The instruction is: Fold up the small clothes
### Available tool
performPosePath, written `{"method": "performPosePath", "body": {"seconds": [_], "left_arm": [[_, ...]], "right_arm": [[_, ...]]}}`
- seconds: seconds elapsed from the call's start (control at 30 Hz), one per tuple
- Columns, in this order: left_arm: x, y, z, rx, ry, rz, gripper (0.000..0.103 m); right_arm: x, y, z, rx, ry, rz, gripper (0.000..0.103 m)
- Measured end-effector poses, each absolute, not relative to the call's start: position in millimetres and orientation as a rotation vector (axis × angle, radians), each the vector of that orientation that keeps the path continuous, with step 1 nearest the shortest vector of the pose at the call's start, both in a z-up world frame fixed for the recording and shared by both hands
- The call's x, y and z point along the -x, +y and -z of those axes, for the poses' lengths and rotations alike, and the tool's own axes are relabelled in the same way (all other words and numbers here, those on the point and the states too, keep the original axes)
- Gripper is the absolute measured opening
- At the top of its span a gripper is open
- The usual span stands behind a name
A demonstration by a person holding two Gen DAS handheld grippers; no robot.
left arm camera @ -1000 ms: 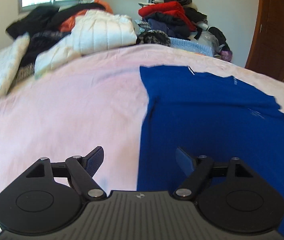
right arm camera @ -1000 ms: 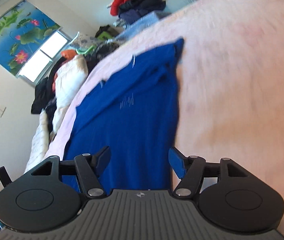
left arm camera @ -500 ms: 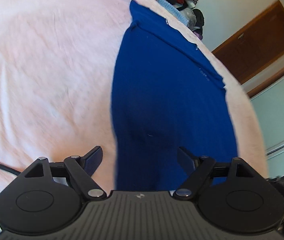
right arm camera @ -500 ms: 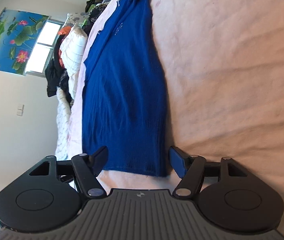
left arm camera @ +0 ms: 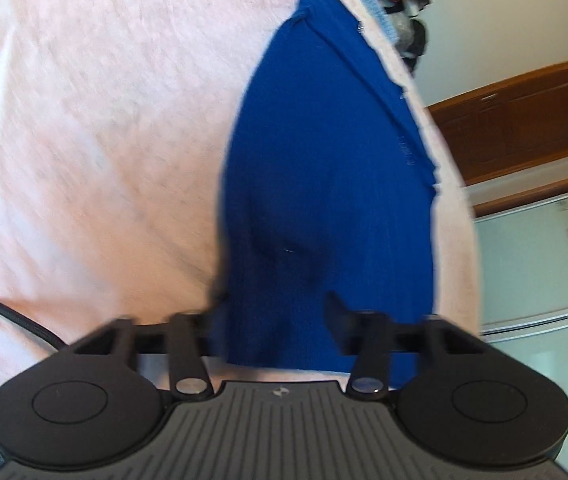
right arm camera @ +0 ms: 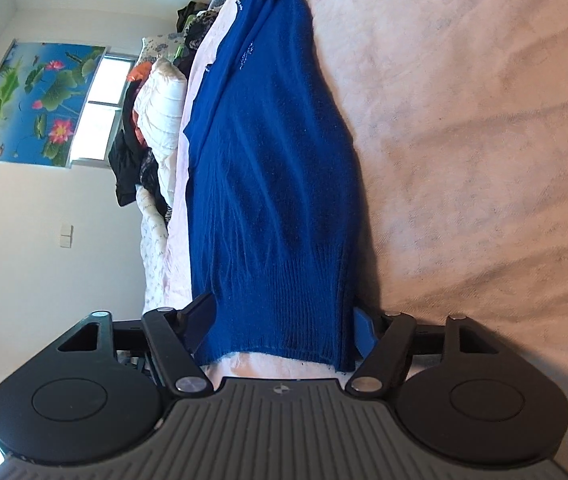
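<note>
A blue knitted sweater (left arm camera: 324, 184) lies flat on the pink bedsheet (left arm camera: 95, 128), its ribbed hem nearest me. My left gripper (left arm camera: 275, 312) is open, its jaws straddling the hem's left corner; the left finger is partly hidden behind the cloth. In the right wrist view the same sweater (right arm camera: 275, 184) runs away from me, and my right gripper (right arm camera: 284, 320) is open with the hem's right part between its fingers. Neither is closed on the cloth.
A pile of clothes and white quilts (right arm camera: 155, 128) lies at the far side of the bed. A black cable (left arm camera: 7, 312) crosses the sheet at the left. A wooden door (left arm camera: 524, 116) and a glass-fronted cabinet (left arm camera: 544, 264) stand to the right.
Both grippers have tipped down and moved to the sweater's near hem, which now sits between each pair of open fingers. The sweater itself has not moved.
</note>
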State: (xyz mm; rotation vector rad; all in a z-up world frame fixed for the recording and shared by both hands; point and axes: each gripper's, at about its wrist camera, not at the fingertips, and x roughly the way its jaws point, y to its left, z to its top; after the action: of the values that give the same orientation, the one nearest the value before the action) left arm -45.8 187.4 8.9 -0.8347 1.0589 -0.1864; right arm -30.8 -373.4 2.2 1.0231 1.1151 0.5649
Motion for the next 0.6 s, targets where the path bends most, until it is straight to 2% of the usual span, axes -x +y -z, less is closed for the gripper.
{"method": "performPosePath", "body": {"seconds": [0.03, 0.07, 0.13, 0.17, 0.6], "left_arm": [[43.0, 188.5, -11.2, 0.809, 1.076, 0.171, 0.024], [40.3, 188.6, -13.1, 0.782, 1.089, 0.166, 0.018], [38.5, 187.5, -14.5, 0.749, 1.103, 0.162, 0.013], [38.0, 186.8, -15.0, 0.740, 1.107, 0.168, 0.006], [-1.1, 202.1, -69.5, 0.808, 0.959, 0.267, 0.005]], "right_arm": [[31.3, -374.7, 0.0, -1.026, 1.115, -0.548, 0.048], [31.0, -375.2, 3.0, -1.026, 1.123, -0.536, 0.041], [32.8, -377.7, 10.6, -1.024, 1.134, -0.512, 0.013], [34.2, -378.5, 13.4, -1.017, 1.131, -0.501, 0.010], [4.6, -377.5, -23.5, -1.113, 0.948, -0.640, 0.011]]}}
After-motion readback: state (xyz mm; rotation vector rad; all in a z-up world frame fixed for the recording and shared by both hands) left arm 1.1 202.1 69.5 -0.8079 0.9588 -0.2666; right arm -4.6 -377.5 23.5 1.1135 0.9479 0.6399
